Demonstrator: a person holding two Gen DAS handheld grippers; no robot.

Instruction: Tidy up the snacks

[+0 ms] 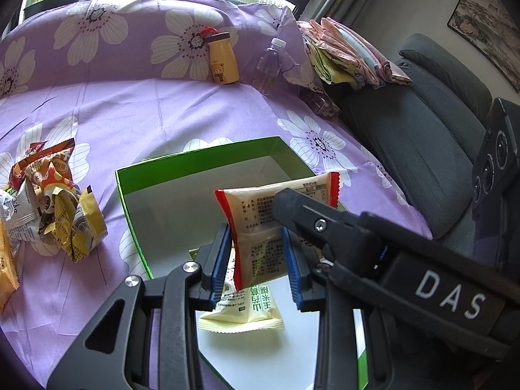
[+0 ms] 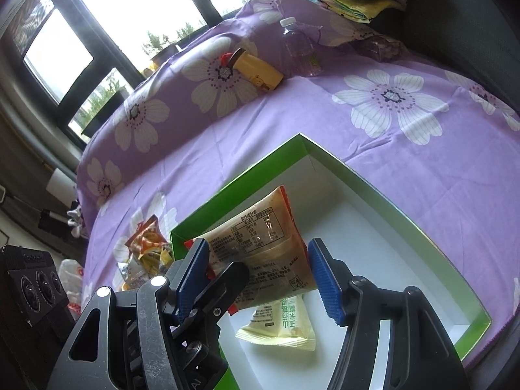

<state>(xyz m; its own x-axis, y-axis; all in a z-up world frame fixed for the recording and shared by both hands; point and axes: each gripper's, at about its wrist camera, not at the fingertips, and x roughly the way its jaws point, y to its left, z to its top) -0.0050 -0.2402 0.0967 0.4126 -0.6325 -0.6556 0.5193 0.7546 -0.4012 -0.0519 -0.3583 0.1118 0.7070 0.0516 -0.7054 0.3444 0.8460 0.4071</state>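
L gripper [image 1: 255,240] has its blue pads pinched on the red-edged packet [image 1: 260,227], which looks squeezed at the waist. Pkt hangs above the near end of the green box [image 1: 195,155], printed back toward the cam. It isn't touching the box floor as far as I can see.

R gripper [image 2: 258,253]: jaws spread wide w/ the same pkt between them. One pad sits right at the pkt's edge, the other overlaps its red seam. Can't tell if either actually presses. In the left wrist view only one R finger shows, crossing in front of the pkt's upper right; the other is hidden behind it. In the right wrist view, one black finger of the L gripper covers the pkt's lower left corner.

Pale yellow packet [image 1: 247,312] lies flat on the box's white floor, directly under the held one, top part covered by it and the pads. Box's near edge is cut off by the frame and gripper bodies.

Snack pile [image 1: 58,214] sits on the purple floral cloth [image 1: 162,113] left of the box, partly cropped at frame edge; labels mostly unreadable. Yellow bear bottle [image 1: 222,58] and clear bottle [image 1: 269,65] stand far back, near each other.
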